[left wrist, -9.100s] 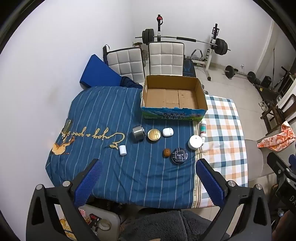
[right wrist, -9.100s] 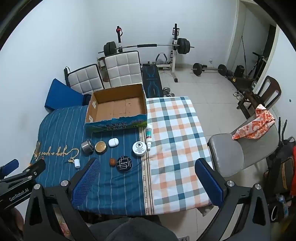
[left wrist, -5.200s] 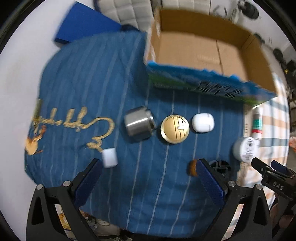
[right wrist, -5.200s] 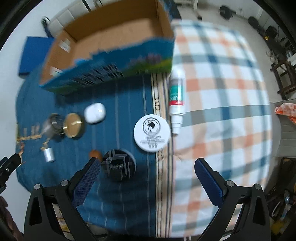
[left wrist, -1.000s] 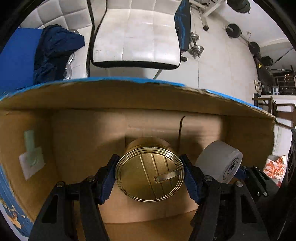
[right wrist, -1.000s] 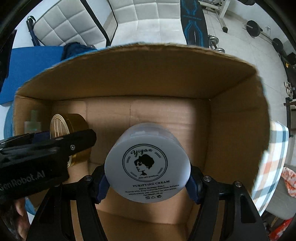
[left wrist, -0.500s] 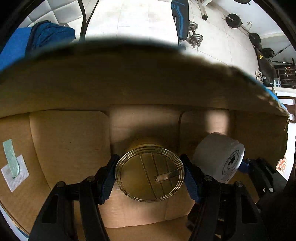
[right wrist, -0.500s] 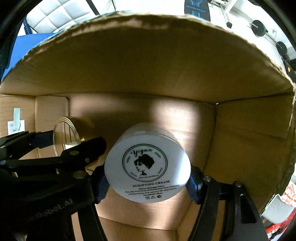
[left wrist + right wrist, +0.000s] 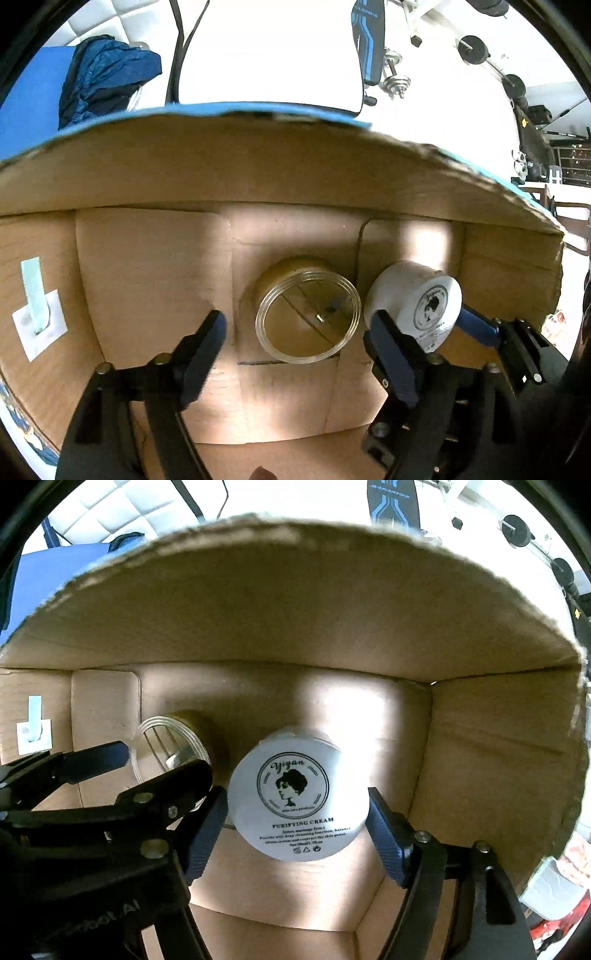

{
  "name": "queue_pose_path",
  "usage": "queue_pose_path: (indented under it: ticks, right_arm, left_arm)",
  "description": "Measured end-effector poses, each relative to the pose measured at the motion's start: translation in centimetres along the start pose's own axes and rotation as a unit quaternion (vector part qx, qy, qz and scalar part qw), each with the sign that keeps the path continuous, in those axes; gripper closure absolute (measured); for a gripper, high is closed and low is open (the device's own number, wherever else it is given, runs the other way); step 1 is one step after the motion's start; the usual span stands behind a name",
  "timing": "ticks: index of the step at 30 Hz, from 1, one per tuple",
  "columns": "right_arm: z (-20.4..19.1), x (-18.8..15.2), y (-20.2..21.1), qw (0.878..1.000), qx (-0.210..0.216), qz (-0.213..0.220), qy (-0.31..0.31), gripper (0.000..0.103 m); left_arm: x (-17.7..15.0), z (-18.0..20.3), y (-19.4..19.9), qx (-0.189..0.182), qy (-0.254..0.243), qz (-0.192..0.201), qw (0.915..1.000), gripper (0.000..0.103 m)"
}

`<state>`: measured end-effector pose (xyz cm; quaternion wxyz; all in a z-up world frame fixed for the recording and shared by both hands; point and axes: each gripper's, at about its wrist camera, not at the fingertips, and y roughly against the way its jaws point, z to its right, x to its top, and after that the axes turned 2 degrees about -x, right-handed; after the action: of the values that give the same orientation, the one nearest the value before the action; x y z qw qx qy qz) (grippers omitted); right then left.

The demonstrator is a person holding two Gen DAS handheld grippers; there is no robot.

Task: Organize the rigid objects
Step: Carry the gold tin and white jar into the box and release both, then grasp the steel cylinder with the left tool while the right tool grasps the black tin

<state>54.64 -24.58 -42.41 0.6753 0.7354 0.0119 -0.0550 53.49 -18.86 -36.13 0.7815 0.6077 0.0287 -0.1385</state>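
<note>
Both claws reach down into the open brown corrugated cardboard box (image 9: 155,258), whose matt floor is crossed by flap seams and whose torn upper edge shows a blue printed outside.

The left gripper (image 9: 299,345) has its black arms and ribbed blue pads spread, and its jaws are opening. Between the pads, touching neither, stands the round gold metal tin with a ridged clear-rimmed lid (image 9: 308,317), upright on the box floor. A gap shows on each side of it, wider on the left pad's side.

Just past the left gripper's right pad sits the white cylindrical plastic cream jar with a flat printed lid (image 9: 297,794), close beside the tin; whether the two touch cannot be told. Its smooth lid carries a black circular emblem of a head in profile and the words "PURIFYING CREAM".

The right gripper (image 9: 295,825) straddles this jar, its jaws also opening. The textured blue pads stand just off the jar's curved wall on either side, and the jar rests on the cardboard floor, near the box's right-hand wall.

Far to the left of both claws, a white paper label with a pale green tape strip (image 9: 37,310) is stuck to the box wall.
</note>
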Motion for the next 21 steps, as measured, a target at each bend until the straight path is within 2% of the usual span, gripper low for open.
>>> queue_pose_path:
  ticks: [4, 8, 14, 21]
  right_arm:
    - [-0.8, -1.3, 0.8, 1.0, 0.004, 0.002, 0.005, 0.014]
    - [-1.2, -2.7, 2.0, 1.0, 0.005, 0.011, -0.002, 0.0]
    - [-1.0, -5.6, 4.8, 0.999, 0.01, 0.037, -0.021, 0.0]
    - [-0.6, -9.8, 7.5, 0.997, -0.001, 0.069, -0.032, 0.0]
  left_arm:
    - [-0.9, 0.0, 1.3, 0.024, -0.007, 0.016, 0.9996, 0.003]
    - [-3.0, -0.1, 3.1, 0.04, -0.017, 0.046, 0.998, 0.001]
    - [-6.4, -0.6, 6.5, 0.053, -0.023, 0.105, 0.9928, 0.001]
    - [-10.2, -0.6, 9.2, 0.077, -0.032, 0.14, 0.9867, 0.001]
